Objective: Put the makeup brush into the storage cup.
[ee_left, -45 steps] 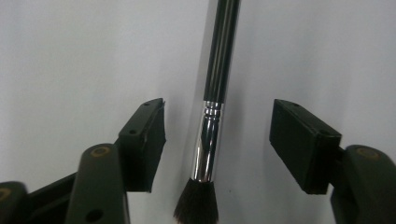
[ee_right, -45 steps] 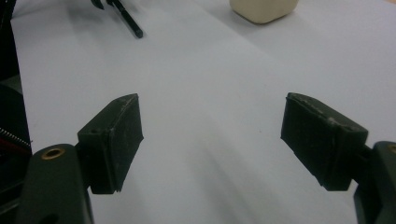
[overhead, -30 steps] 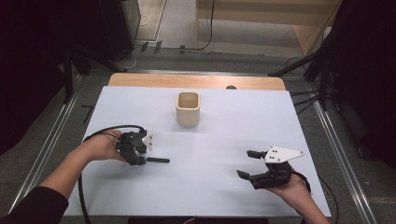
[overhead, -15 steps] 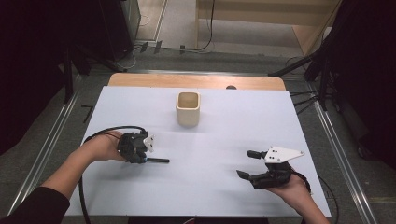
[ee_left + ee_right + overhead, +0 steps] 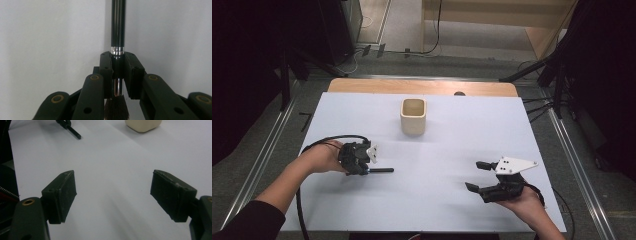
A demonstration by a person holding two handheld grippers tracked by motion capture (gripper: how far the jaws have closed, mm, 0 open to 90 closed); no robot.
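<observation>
We clamp our left gripper on the brush at the table's eight o'clock; its jaws have just closed. Our right gripper waits wide open, empty. Next, probably: lift toward the cup at twelve.

Left gripper jaws just closed tight; right gripper jaws wide apart.

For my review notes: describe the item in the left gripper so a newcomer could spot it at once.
On the white table, look toward its near left part, where the left gripper is shut on a brush. It is a slim black stick with a silver ring and dark bristles, unlike the squat cream cup farther back.
</observation>
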